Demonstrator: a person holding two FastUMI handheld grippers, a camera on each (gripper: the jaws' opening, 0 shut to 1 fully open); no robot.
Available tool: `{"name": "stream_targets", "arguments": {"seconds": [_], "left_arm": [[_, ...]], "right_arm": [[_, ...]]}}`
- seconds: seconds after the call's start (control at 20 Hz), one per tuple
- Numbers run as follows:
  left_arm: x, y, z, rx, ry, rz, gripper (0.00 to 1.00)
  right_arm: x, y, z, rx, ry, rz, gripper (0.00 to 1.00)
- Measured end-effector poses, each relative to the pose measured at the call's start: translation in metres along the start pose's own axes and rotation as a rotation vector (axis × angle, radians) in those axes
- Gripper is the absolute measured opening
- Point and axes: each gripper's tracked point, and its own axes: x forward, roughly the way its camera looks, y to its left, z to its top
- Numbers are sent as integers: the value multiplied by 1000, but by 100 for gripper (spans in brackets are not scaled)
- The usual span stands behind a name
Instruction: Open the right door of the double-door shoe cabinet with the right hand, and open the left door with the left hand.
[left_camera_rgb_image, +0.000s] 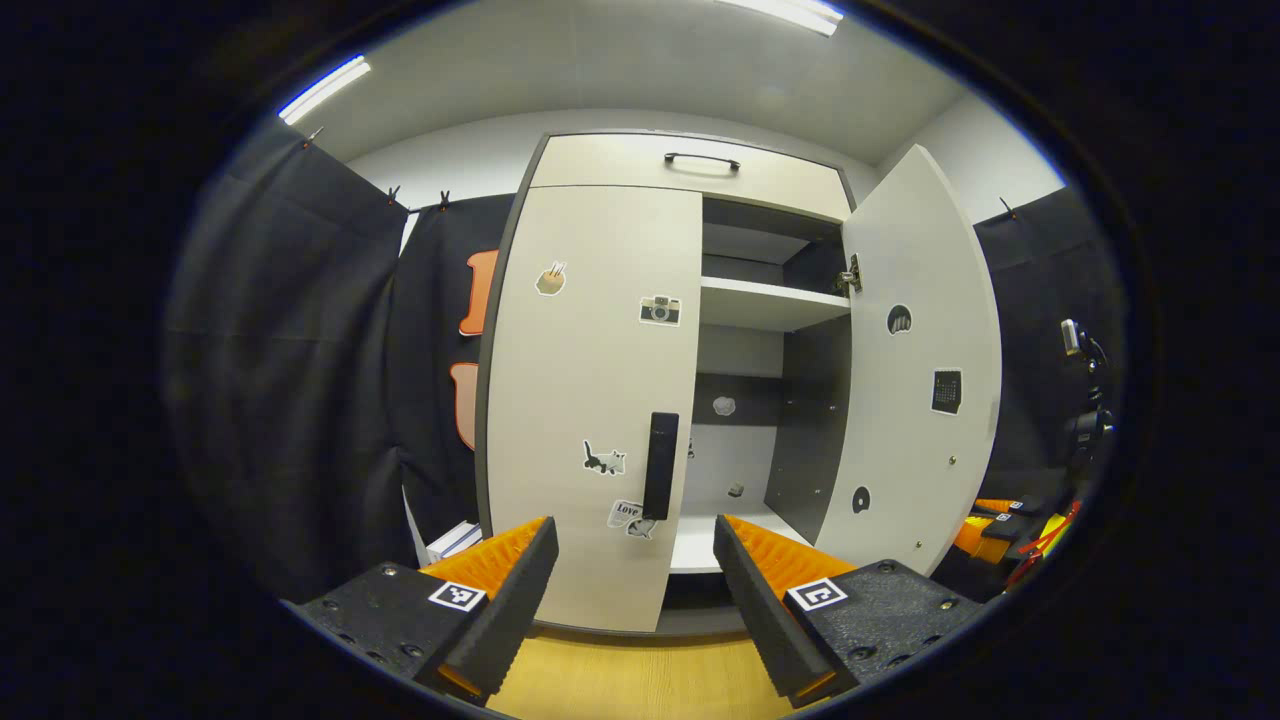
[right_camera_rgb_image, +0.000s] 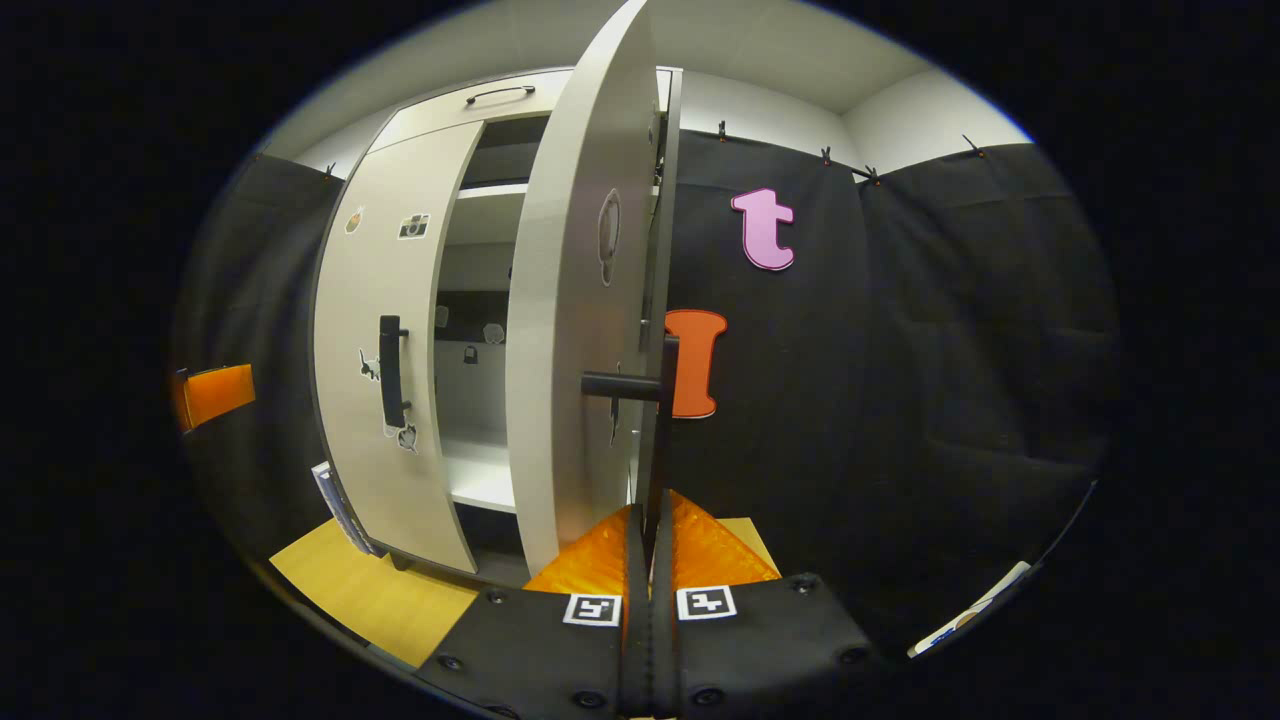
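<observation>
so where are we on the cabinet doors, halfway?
Roughly. Done: the right door is swung wide, shelves showing. In hand: the right gripper is clamped on that door's handle. Left: the left door is shut; the left gripper is open just short of its handle.

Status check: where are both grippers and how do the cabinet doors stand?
Right gripper shut on right door handle, right door swung open. Left gripper open, short of left door handle; left door closed. Nothing between.
</observation>
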Motion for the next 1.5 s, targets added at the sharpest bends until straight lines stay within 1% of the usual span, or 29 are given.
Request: {"name": "stream_targets", "arguments": {"seconds": [0.35,0.4,0.45,0.6,0.65,0.7,0.75,0.8,0.85,0.9,0.95,1.0,1.05,1.1,1.3,1.35,1.4,1.5], "left_arm": [[13,-19,0,8,10,-30,96],[15,-20,1,6,10,-33,96],[16,-21,1,5,9,-34,94],[22,-25,0,10,14,-43,95],[22,-27,0,13,17,-45,95],[23,-28,-1,15,20,-47,92],[26,-28,-2,16,23,-48,97],[28,-30,-3,19,27,-50,97],[31,-30,-4,21,29,-52,92],[32,-31,-5,23,30,-53,92],[35,-31,-6,24,31,-54,95],[37,-32,-6,25,32,-53,95],[38,-31,-7,30,32,-53,92],[40,-31,-6,37,29,-53,95],[58,-30,-6,65,11,-41,95],[62,-30,-8,70,9,-41,95],[68,-31,-9,75,6,-42,95],[82,-33,-10,83,-4,-49,95]], "right_arm": [[-3,-2,1,22,-12,21,7],[-2,-3,2,24,-15,16,7],[-2,-6,2,24,-17,7,7],[-3,-15,2,35,-20,-23,7],[-5,-14,2,46,-20,-16,7],[-6,-12,2,52,-20,-7,7],[-7,-11,1,48,-20,-7,7],[-9,-14,1,40,-21,-8,7],[-12,-15,1,39,-26,-3,7],[-14,-15,2,42,-32,0,7],[-15,-16,3,45,-40,-6,7],[-17,-18,4,51,-47,-13,7],[-19,-20,5,59,-53,-19,7],[-21,-20,6,68,-55,-23,7],[-31,-26,3,113,-44,-42,7],[-34,-28,3,122,-50,-47,9],[-35,-30,4,128,-51,-54,2],[-39,-34,3,123,-53,-67,43]]}}
